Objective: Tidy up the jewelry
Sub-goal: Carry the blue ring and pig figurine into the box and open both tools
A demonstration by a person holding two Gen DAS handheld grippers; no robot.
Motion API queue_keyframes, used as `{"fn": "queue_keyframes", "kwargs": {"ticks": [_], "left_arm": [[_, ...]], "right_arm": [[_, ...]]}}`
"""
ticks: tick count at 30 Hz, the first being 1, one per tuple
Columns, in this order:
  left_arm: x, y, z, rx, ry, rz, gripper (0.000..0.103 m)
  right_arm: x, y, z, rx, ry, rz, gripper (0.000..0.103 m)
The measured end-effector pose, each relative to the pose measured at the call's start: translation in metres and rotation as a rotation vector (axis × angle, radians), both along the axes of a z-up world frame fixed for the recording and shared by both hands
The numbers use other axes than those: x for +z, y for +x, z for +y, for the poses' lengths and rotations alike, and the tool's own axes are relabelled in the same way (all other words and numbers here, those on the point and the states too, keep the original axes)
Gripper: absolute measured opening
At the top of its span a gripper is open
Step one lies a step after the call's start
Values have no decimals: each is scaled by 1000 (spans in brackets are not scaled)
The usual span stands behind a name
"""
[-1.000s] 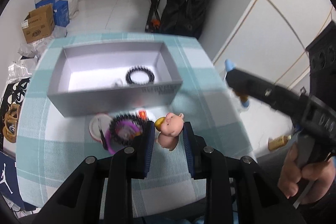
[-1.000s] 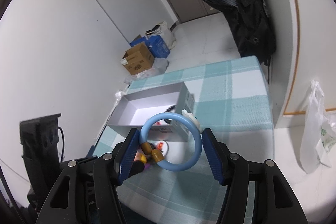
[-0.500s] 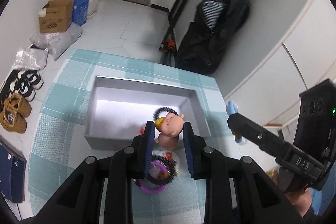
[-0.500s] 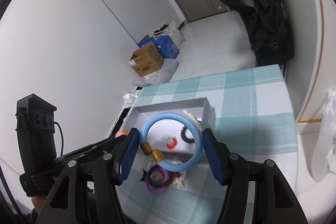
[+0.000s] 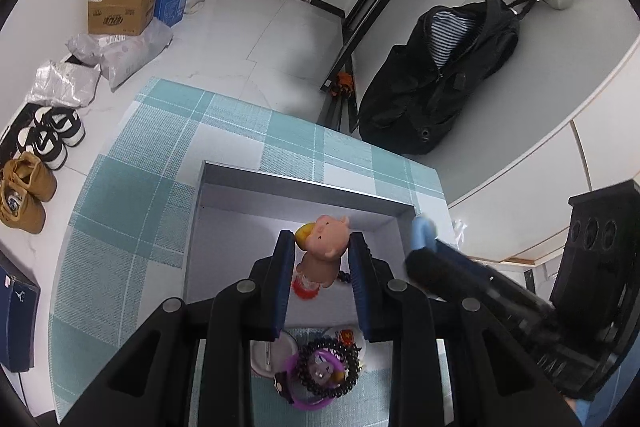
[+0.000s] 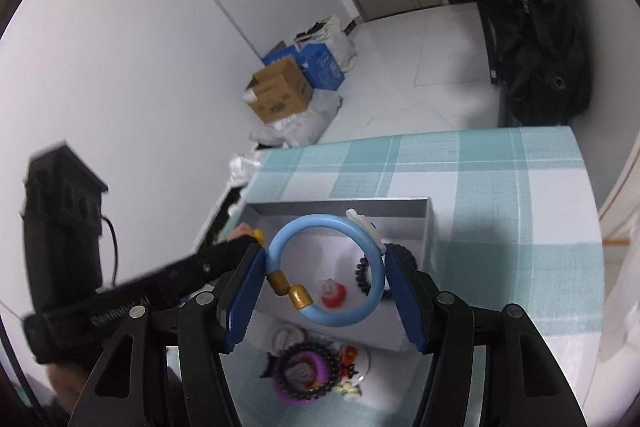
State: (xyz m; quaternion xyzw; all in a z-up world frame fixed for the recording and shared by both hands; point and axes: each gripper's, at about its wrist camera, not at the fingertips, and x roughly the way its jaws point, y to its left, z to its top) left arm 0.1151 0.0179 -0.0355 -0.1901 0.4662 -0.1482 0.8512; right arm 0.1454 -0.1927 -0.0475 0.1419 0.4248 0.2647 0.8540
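**Both grippers carry trinkets over the grey box**

The left gripper (image 5: 320, 259) clamps a small pink rubber pig figure (image 5: 324, 247), hanging over the open grey cardboard box (image 5: 304, 181), likely so a release drops it inside. The right gripper (image 6: 326, 267) grasps a pale blue bangle with gold end caps (image 6: 372, 267) above the same box. A purple band with dark beads (image 5: 320, 379) lies just outside the box's near wall, unsorted.

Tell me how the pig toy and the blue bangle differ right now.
The pig toy is a pink solid figure; the blue bangle is an open ring with gold caps. The left tool pinches the toy; the right tool spans the bangle. Both hang over the grey box.
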Motion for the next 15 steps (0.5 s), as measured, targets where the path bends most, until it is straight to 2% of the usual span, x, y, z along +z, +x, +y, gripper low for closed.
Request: {"fn": "queue_keyframes", "kwargs": {"ticks": [5, 15], "left_arm": [[-3, 9, 6, 16, -29, 21, 22], [-14, 21, 8, 20, -72, 80, 22]], "right_arm": [[-8, 5, 9, 20, -23, 21, 61], [-17, 17, 10, 11, -5, 63, 61]]}}
